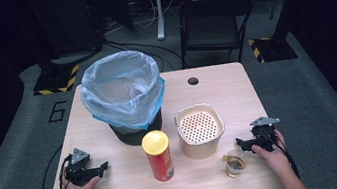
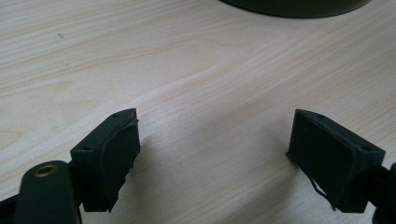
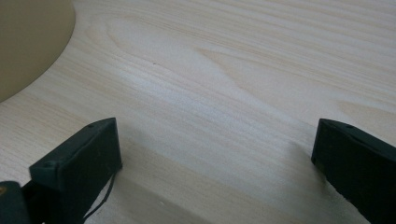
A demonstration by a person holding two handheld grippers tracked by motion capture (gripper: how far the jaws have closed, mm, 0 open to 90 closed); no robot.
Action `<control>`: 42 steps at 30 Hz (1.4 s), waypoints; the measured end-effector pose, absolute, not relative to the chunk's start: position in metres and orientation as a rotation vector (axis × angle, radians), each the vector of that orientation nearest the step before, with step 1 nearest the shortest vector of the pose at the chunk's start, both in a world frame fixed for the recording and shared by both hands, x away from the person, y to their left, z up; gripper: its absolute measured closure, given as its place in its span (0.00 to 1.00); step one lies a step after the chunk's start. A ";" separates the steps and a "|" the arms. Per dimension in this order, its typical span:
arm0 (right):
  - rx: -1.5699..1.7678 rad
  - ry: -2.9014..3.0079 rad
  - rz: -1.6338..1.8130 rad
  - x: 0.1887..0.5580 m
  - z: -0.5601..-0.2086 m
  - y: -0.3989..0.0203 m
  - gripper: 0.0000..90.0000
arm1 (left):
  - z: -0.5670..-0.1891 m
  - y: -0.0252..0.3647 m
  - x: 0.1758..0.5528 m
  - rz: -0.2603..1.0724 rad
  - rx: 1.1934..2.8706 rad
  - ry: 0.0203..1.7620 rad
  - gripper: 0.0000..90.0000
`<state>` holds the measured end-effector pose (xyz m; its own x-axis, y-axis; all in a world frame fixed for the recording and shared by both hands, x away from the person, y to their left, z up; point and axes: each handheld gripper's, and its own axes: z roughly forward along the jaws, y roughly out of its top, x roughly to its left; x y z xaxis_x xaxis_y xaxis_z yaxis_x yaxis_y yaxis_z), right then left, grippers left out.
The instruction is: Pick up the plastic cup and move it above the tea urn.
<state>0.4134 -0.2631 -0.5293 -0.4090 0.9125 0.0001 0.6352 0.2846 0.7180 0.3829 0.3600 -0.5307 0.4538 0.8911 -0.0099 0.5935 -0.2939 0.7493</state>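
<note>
While both rest low on the table [image 1: 119, 182], left gripper [image 2: 215, 149] spread wide — empty, right gripper [image 3: 215, 158] likewise gaping — nothing held.

1. On the dark floor mat [image 1: 24, 126] to the left of the table there's a big numeral "6" [image 1: 58, 111], light-coloured, and it reads clearly from up here.
2. The red chip can [image 1: 158, 155] with the yellow lid stands in the middle of the table; there's printing on its side, but it's too small and blurred to read any brand or word.
3. Yellow-and-black hazard stripes [image 1: 72, 76] mark the stand bases on the floor behind the table, left and right; those are warning markings, with no lettering.
4. Nothing else carries readable writing.
</note>
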 end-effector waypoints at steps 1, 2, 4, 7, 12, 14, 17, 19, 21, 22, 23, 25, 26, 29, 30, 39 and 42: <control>1.393 2.145 0.907 0.413 -0.529 -0.263 0.01 | -0.531 0.360 0.383 0.546 2.005 1.237 0.18; 1.399 2.145 0.907 0.413 -0.529 -0.263 0.01 | -0.531 0.360 0.383 0.543 2.004 1.236 0.18; 1.403 2.141 0.904 0.411 -0.529 -0.264 0.01 | -0.531 0.360 0.383 0.542 2.009 1.230 0.17; 1.392 2.144 0.907 0.411 -0.529 -0.266 0.01 | -0.531 0.360 0.383 0.543 2.009 1.230 0.17; 1.386 2.156 0.911 0.412 -0.529 -0.268 0.01 | -0.530 0.361 0.383 0.536 2.020 1.231 0.17; 1.386 2.158 0.908 0.412 -0.529 -0.268 0.01 | -0.531 0.359 0.382 0.545 2.002 1.238 0.18; 1.378 2.161 0.921 0.412 -0.529 -0.269 0.02 | -0.530 0.360 0.381 0.532 2.010 1.246 0.18; 1.374 2.157 0.930 0.411 -0.528 -0.271 0.07 | -0.530 0.359 0.381 0.532 2.011 1.248 0.18; 1.379 2.147 0.939 0.410 -0.528 -0.273 0.11 | -0.530 0.359 0.381 0.533 2.009 1.250 0.18; 1.379 2.147 0.939 0.410 -0.528 -0.273 0.11 | -0.530 0.359 0.381 0.533 2.009 1.250 0.18; 1.374 2.144 0.943 0.410 -0.528 -0.273 0.13 | -0.530 0.359 0.381 0.532 2.008 1.251 0.18; 1.352 2.162 0.948 0.409 -0.527 -0.274 0.16 | -0.530 0.359 0.381 0.533 2.006 1.253 0.18; 1.342 2.172 0.945 0.410 -0.526 -0.275 0.17 | -0.530 0.359 0.381 0.533 2.006 1.253 0.18; 1.326 2.210 0.939 0.413 -0.525 -0.274 0.16 | -0.530 0.359 0.380 0.534 2.005 1.254 0.18; 1.312 2.230 0.935 0.413 -0.524 -0.274 0.17 | -0.530 0.359 0.380 0.533 2.007 1.254 0.18; 1.270 2.265 0.874 0.413 -0.503 -0.270 0.42 | -0.530 0.359 0.380 0.529 2.005 1.255 0.18; 1.290 2.216 0.950 0.410 -0.487 -0.271 0.48 | -0.530 0.359 0.380 0.530 2.006 1.255 0.18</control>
